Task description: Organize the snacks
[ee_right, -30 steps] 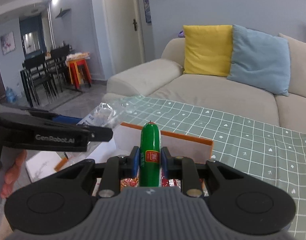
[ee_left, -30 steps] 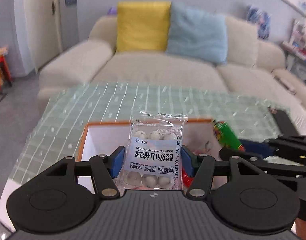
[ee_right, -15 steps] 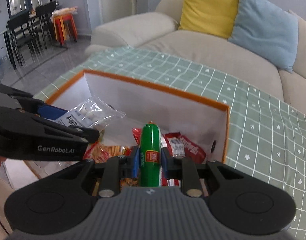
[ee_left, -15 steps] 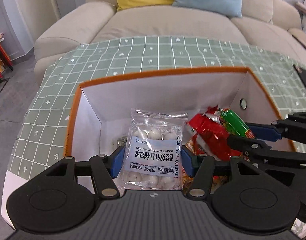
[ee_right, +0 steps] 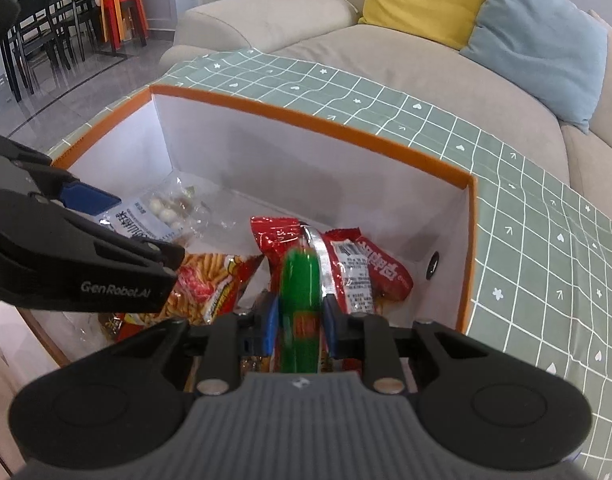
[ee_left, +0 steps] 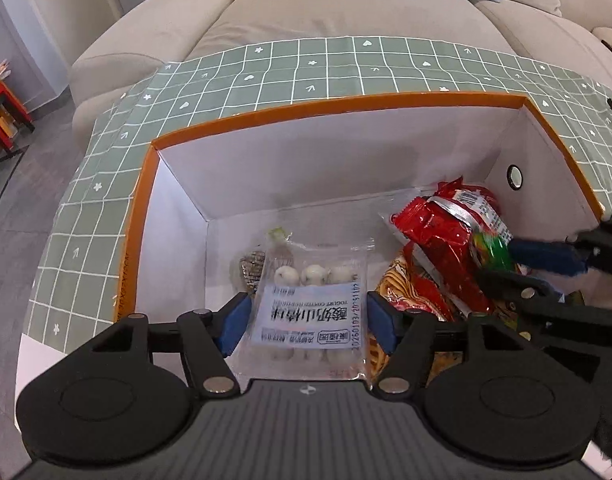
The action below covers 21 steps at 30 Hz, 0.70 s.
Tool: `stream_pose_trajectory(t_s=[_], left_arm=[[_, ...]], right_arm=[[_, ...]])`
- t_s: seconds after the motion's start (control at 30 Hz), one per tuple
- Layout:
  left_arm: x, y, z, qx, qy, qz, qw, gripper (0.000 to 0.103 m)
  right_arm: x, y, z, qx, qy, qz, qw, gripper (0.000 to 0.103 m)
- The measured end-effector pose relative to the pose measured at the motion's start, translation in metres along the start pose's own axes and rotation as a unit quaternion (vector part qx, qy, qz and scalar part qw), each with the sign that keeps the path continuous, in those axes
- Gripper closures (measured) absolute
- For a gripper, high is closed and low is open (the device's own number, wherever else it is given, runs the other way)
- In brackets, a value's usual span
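An orange-rimmed white box [ee_left: 346, 106] [ee_right: 306, 116] stands on the green checked tablecloth [ee_left: 306, 68]. My left gripper [ee_left: 308, 320] [ee_right: 146, 228] is down inside its left half, jaws opening. A clear packet of white coated balls [ee_left: 310, 312] [ee_right: 154, 216] lies between the blue pads with a sliver of gap on each side. My right gripper [ee_right: 300, 316] [ee_left: 502, 264] is over the box's right half, jaws opening. A green sausage [ee_right: 300, 280] [ee_left: 490, 250] sits blurred between its pads, just clear of them, above red snack packets [ee_right: 366, 268] [ee_left: 438, 240].
A bag of stick snacks [ee_right: 210, 280] fills the box's front middle. A small dark packet [ee_left: 250, 268] lies under the clear one. The beige sofa [ee_left: 346, 12] with a yellow cushion [ee_right: 418, 4] and a blue cushion [ee_right: 534, 40] is behind the table. Dining chairs [ee_right: 46, 24] stand far left.
Both grippers dropped from above the box rim down into it and tipped downward. Each pair of jaws widened slightly, and the green sausage now looks blurred.
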State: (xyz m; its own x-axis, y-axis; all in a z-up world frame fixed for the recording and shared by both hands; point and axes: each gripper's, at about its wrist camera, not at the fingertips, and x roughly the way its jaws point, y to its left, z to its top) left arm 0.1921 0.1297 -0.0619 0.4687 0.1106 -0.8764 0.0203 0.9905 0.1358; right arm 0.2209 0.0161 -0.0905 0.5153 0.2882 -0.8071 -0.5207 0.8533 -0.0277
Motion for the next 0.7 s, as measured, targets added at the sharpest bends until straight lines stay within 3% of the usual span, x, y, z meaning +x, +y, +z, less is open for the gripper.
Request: stream_pose_trajectory(t_s=[0.1,0.23,0.3,0.53,0.7], left_arm=[[-0.005,-0.001,0.001,0.010,-0.015,0.000,0.9998,0.026],[-0.028,0.002,0.000,-0.014,-0.057,-0.006,0.9982,0.023],[-0.044,0.005,-0.003,-0.034,-0.089,-0.014,0.9953,0.020],[-0.106,-0.001,-0.012,-0.059,-0.203,0.004,0.9774,0.018],[-0.150,-0.021,-0.019,-0.028,-0.267,0.024,0.9629,0.019]], right_arm=[[-0.008,-0.001,0.003,0.000,-0.009,0.004,1.000,0.064],[-0.025,-0.004,0.006,0.003,-0.027,-0.002,1.000,0.055],[-0.038,-0.007,0.007,0.008,-0.044,-0.004,0.999,0.041],[-0.096,-0.021,0.002,0.038,-0.115,-0.019,0.993,0.019],[-0.141,-0.037,-0.008,0.075,-0.155,-0.038,0.984,0.010]])
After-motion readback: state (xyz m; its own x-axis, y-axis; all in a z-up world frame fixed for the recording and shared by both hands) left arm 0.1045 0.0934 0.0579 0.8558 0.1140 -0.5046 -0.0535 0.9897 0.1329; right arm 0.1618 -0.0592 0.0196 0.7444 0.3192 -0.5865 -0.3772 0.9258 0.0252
